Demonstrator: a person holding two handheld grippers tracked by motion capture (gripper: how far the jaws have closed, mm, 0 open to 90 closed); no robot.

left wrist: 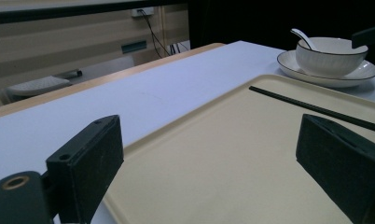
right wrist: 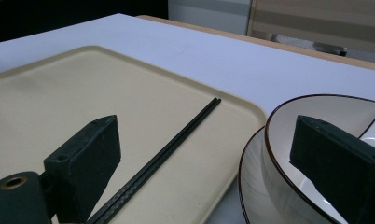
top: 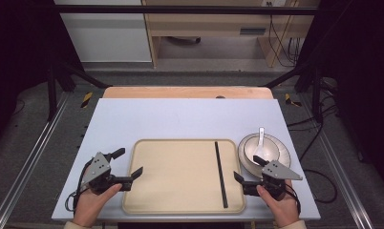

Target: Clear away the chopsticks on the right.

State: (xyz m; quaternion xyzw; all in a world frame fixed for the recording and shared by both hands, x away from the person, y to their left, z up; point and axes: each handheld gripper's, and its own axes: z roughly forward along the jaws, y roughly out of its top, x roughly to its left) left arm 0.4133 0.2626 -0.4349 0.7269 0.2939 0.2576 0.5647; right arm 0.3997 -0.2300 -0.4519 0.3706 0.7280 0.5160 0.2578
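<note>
Chopsticks (top: pixel 221 174), a black pair lying side by side, rest on the right part of a beige tray (top: pixel 171 176) that sits at the near middle of the pale table (top: pixel 180 117). They run from the tray's far edge toward its near edge, close to the right rim and about parallel to it. Just beyond that rim, off the tray, stands a white bowl (top: pixel 259 150) with a dark-lined edge on a matching plate (top: pixel 283 155), and a white spoon (top: pixel 261 138) leans in the bowl with its handle pointing away from the person. The left gripper (top: pixel 129 164) is held in the person's left hand (top: pixel 92 202) at the tray's left edge, one jaw out over the tray's corner and the other above the bare table; its jaws stand wide apart with nothing between them, as the left gripper view also shows, where the tray surface lies open between the two black pads. The right gripper (top: pixel 247 169) is held in the right hand (top: pixel 281 207) at the tray's right edge, between the chopsticks and the bowl. Its jaws are likewise spread with nothing clamped: in the right gripper view one pad hangs over the tray beside the chopsticks (right wrist: pixel 171 151) and the other over the bowl (right wrist: pixel 288 186), touching neither as far as can be told.
</note>
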